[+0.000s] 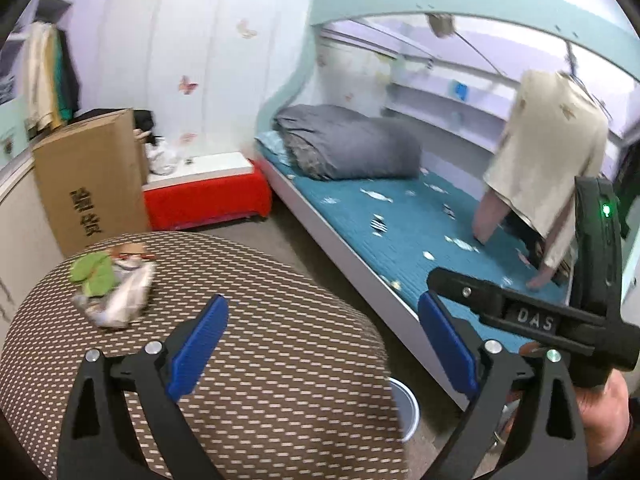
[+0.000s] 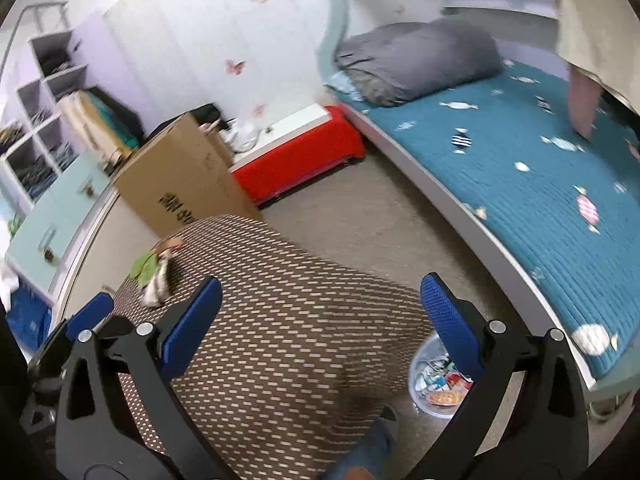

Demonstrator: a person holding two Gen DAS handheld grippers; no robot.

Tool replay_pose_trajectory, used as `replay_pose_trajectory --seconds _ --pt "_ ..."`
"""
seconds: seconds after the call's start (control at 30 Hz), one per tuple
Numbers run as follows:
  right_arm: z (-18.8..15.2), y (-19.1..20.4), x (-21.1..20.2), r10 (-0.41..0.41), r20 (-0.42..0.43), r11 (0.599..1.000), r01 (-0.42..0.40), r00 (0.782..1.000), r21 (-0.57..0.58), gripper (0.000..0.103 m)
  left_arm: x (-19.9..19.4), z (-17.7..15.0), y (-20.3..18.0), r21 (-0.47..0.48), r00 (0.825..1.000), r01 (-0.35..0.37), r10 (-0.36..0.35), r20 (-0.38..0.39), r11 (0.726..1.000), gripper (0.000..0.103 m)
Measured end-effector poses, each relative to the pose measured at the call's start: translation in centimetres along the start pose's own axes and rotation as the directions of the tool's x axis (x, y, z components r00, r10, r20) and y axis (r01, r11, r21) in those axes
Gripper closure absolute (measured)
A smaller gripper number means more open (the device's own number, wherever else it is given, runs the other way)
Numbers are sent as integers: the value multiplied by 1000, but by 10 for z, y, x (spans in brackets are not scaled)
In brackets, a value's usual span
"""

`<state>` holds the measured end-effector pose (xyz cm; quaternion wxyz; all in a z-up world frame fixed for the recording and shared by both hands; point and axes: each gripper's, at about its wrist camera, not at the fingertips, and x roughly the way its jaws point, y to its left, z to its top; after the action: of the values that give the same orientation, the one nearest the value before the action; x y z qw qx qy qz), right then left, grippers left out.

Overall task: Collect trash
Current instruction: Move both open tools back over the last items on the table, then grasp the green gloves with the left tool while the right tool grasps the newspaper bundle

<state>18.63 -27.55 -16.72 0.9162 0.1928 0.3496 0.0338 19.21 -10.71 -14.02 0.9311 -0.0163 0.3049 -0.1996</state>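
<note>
We see the crumpled wrappers (image 1: 114, 288) lying on the patterned stool (image 1: 260, 360), ahead and left of both tongs. Our left gripper (image 1: 324, 344) and right gripper (image 2: 324, 320) gape wide, seemingly empty, touching nothing.

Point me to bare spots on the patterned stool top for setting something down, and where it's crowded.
The patterned stool top is bare across its near and right part, from the crumpled wrappers over to the edge facing the bed. It is crowded only at the far left, where the wrappers sit near the cardboard box. Floor between stool and bed holds the trash bin.
</note>
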Motion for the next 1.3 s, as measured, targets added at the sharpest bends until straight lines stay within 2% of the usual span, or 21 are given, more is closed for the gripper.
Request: replay_pose_trajectory --seconds 0.17,0.27,0.47,0.63,0.8,1.1,1.13,1.17,1.23,1.3 --pt "-2 49 23 39 -30 996 -41 999 -75 6 -10 -1 54 -48 994 -109 109 11 993 9" --pt "-2 78 40 59 -47 992 -64 997 -111 6 -16 -2 92 -78 984 -175 176 10 982 9" --pt "0 123 80 93 -86 982 -106 992 -154 6 -12 6 167 -139 956 -290 293 0 947 8" --pt "-2 148 118 107 -137 975 -131 985 -179 6 17 16 219 -120 926 -377 376 -35 918 8" --pt "-4 165 159 127 -203 967 -166 971 -192 6 59 20 260 -99 915 -401 393 -92 911 8" --pt "-8 187 215 177 -284 955 -234 943 -182 6 119 21 290 -54 939 -323 313 -144 945 8" --pt "-8 188 217 184 -287 954 -242 940 -179 6 123 21 291 -47 942 -310 300 -149 950 20" --pt "-9 190 219 193 -291 952 -251 937 -177 6 127 20 291 -44 947 -288 277 -165 957 43" --pt "-11 195 223 208 -297 948 -267 932 -174 6 132 18 295 -66 954 -248 232 -191 966 62" --pt "-12 201 229 227 -300 943 -286 927 -172 6 130 16 298 -87 962 -223 205 -183 971 73"
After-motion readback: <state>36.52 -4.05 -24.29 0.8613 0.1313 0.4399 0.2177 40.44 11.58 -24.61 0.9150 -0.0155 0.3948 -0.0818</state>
